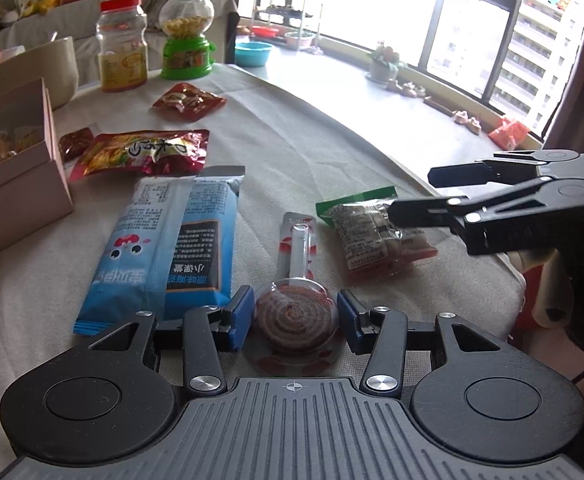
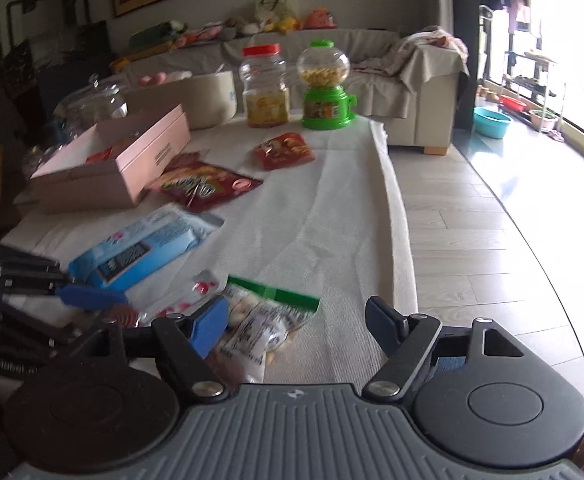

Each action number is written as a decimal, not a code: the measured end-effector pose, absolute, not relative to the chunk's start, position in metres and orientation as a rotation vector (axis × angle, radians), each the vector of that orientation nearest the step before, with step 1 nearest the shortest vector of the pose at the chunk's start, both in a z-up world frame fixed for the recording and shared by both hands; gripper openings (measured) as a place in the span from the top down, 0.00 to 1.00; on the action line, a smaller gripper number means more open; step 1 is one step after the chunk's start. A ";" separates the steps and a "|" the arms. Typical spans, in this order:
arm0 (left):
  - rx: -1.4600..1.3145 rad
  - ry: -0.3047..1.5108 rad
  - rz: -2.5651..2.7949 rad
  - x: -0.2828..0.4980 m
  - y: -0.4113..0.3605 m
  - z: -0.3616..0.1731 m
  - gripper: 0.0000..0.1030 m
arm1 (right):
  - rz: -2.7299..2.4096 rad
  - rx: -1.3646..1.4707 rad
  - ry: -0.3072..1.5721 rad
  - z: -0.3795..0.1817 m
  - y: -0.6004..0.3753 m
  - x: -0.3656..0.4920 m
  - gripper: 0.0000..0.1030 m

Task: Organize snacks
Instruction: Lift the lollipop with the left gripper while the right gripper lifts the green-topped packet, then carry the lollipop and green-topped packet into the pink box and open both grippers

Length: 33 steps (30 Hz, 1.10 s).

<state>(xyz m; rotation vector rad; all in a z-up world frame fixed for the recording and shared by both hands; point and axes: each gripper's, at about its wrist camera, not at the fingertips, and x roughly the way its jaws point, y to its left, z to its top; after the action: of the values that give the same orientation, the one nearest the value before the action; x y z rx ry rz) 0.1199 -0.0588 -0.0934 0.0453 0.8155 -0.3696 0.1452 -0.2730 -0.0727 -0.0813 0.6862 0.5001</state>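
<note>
Both grippers hang with jaws apart over a cloth-covered table [image 1: 312,152]: left gripper [image 1: 294,318] straddles a spiral candy [image 1: 296,318] without touching; right gripper [image 2: 298,326] hovers beside a green-topped snack bag [image 2: 259,320].

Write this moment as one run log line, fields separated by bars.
left tongs: open around spiral candy | right tongs: open, empty, by green-edged packet | pink box: open

The left hand-held gripper [image 1: 294,316] hovers with its blue pads spread on either side of a spiral lollipop [image 1: 296,316], not touching it. Just left of the lollipop lies a blue packet [image 1: 163,248]; just right, a green-topped snack bag [image 1: 366,236] under the right hand-held gripper [image 1: 410,192].
</note>
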 end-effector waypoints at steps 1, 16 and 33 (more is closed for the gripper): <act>0.056 0.817 -0.367 0.119 -0.060 -0.093 0.50 | 0.505 -0.095 0.691 -0.074 -0.272 0.143 0.26; 0.098 0.810 -0.377 0.112 -0.062 -0.094 0.50 | 0.513 0.026 0.784 -0.089 -0.243 0.155 0.18; 0.062 0.711 -0.346 0.056 -0.026 -0.059 0.51 | 0.660 -0.144 0.655 -0.026 -0.223 0.119 0.41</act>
<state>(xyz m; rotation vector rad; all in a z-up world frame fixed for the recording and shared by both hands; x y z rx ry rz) 0.0557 -0.0263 -0.0590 0.0620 0.7110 -0.3461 0.1187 -0.2229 -0.0261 -0.1440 0.6552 0.6600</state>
